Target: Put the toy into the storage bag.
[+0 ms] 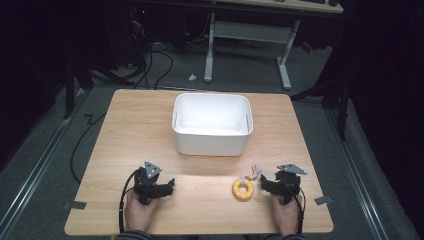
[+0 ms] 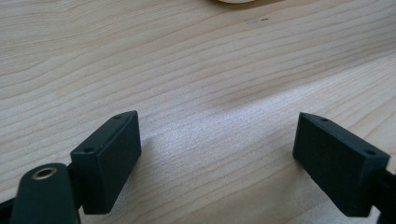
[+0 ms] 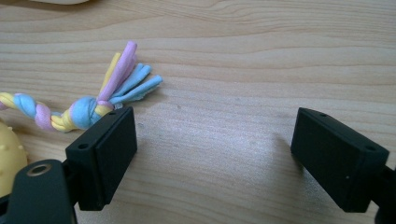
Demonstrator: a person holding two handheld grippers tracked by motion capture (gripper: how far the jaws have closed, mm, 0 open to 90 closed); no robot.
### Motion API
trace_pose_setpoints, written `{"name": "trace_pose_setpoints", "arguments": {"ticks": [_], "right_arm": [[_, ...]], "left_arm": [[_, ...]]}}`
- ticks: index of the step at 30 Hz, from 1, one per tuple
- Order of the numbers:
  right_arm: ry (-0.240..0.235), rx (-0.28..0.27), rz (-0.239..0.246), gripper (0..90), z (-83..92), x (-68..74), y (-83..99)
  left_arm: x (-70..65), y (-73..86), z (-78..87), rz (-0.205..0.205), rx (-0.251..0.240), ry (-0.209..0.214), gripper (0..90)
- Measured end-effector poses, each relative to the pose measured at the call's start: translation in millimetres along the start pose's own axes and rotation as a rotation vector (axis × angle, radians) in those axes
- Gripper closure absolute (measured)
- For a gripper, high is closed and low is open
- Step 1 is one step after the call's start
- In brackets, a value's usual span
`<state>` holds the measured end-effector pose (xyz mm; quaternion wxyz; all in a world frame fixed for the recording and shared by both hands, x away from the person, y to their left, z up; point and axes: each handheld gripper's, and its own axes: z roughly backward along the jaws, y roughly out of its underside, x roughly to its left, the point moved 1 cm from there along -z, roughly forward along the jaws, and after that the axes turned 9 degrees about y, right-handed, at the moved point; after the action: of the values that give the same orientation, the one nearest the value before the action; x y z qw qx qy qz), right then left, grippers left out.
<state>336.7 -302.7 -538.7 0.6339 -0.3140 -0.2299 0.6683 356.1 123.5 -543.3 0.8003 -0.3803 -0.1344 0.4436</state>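
A yellow ring toy [image 1: 243, 189] with a braided pastel rope tail [image 1: 255, 171] lies on the wooden table [image 1: 140, 130] near the front right. In the right gripper view the knobbly yellow ring [image 3: 8, 156] sits at the left edge and the rope's knot and tassel [image 3: 119, 81] lie just past the left jaw. My right gripper [image 1: 265, 185] rests beside the ring, open, with bare wood between its jaws [image 3: 212, 154]. My left gripper [image 1: 169, 186] sits at the front left, also open over bare wood [image 2: 217, 156]. A white bin [image 1: 212, 123] stands at the table's middle back.
A person's hands hold both grippers at the table's front edge. Tape tabs [image 1: 74, 204] mark the front corners. Beyond the table stand a white desk frame [image 1: 247, 37] and loose cables [image 1: 150, 65] on the grey floor.
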Motion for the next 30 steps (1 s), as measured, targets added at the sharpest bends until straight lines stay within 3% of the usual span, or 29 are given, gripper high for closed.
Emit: {"name": "trace_pose_setpoints", "arguments": {"ticks": [18,24,30], "right_arm": [[-0.004,0.002,-0.002,13.8,0.2,0.4,0.0],[-0.031,-0.003,0.030,13.1,0.8,-1.8,1.1],[-0.046,-0.001,0.042,19.7,3.8,-3.5,1.7]], "left_arm": [[0.2,-0.5,-0.5,0.004,-0.001,-0.002,15.6],[0.3,-0.5,-0.4,0.003,-0.001,-0.002,15.6],[0.5,-0.7,-0.6,0.004,-0.002,-0.002,15.6]]}}
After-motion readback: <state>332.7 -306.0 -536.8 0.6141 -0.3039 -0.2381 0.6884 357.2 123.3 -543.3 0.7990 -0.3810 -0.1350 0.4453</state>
